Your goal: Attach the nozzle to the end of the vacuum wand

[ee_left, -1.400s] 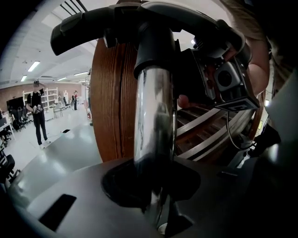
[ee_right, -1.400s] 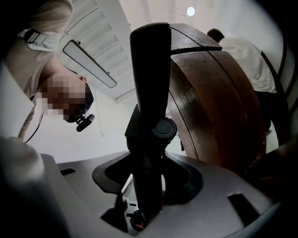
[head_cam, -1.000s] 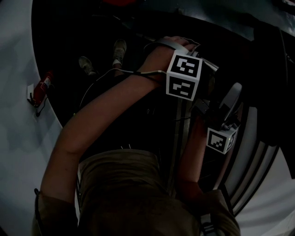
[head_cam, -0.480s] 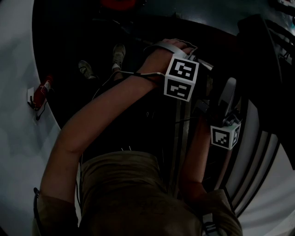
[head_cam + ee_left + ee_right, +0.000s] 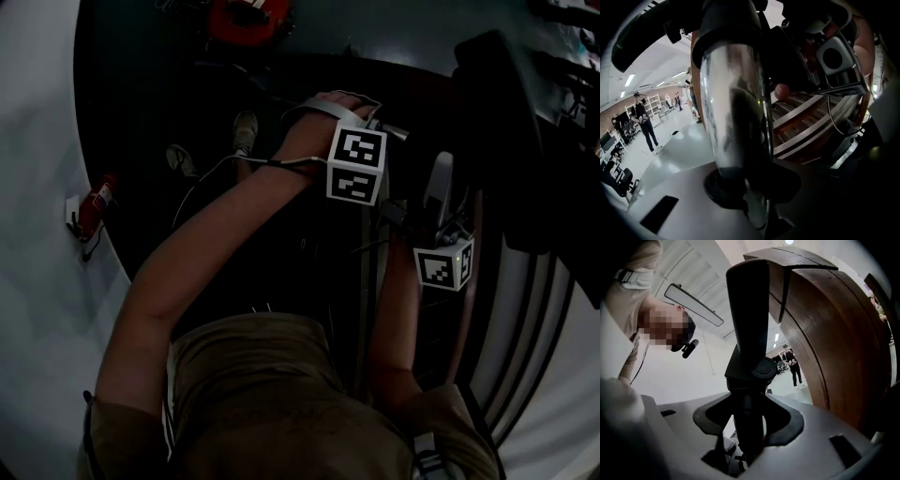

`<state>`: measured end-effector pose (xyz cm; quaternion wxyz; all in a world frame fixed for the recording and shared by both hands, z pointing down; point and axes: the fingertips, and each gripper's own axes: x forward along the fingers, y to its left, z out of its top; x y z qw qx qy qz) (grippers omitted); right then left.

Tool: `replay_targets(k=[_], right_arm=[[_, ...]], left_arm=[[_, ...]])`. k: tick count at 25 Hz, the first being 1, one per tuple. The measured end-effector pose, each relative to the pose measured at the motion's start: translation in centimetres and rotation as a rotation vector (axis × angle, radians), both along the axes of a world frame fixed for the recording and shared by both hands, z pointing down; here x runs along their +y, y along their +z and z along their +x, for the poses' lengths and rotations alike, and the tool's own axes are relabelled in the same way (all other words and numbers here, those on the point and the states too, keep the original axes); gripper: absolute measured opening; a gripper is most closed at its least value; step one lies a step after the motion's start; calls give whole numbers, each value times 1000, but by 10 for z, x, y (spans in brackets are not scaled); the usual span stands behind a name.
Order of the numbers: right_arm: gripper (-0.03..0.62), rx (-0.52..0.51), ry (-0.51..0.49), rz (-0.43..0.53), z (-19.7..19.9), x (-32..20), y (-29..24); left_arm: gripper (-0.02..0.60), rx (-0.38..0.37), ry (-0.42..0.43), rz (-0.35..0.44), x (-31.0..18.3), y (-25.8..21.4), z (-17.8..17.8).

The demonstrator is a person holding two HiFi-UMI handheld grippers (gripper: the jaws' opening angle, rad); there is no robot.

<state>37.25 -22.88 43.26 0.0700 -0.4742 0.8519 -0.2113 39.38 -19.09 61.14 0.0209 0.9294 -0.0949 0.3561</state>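
One person [image 5: 262, 394], seen from above, works two handheld grippers close together. The left gripper [image 5: 747, 197] is clamped almost fully closed around one shiny chrome vacuum wand [image 5: 736, 103] that runs out from between its jaws. The right gripper [image 5: 747, 427], jaws partway apart, pinches the base of one dark, flat-tipped plastic nozzle [image 5: 747, 310] beside one curved brown wooden panel [image 5: 834, 343]; whether nozzle and wand touch cannot be made out.

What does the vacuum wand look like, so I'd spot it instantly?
Start at the brown wooden slats in the left gripper view. Just left of them, the vacuum wand rises from the left gripper, topped by a black collar. It is the only mirror-shiny metal tube.
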Motion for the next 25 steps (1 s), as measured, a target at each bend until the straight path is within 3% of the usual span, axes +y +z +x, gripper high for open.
replay_targets(k=[3, 6, 9, 12, 18, 22, 25], right_arm=[[198, 83, -22, -9, -8, -3, -4], [198, 120, -65, -42, -17, -8, -2], [198, 110, -74, -64, -26, -10, 0], [198, 87, -74, -11, -28, -6, -4], [198, -82, -129, 79, -24, 0, -13], [198, -133, -108, 37, -16, -1, -6], [198, -73, -176, -46, -27, -13, -5]], left_arm=[[83, -21, 18, 8, -1, -5, -2], [81, 4, 11, 21, -5, -5, -4], [80, 28, -4, 28, -8, -5, -13], [78, 42, -11, 30, -6, -9, -16], [78, 37, -15, 18, -3, -11, -14], [78, 5, -9, 20, -3, -7, -13], [78, -5, -7, 20, -6, -7, -13]])
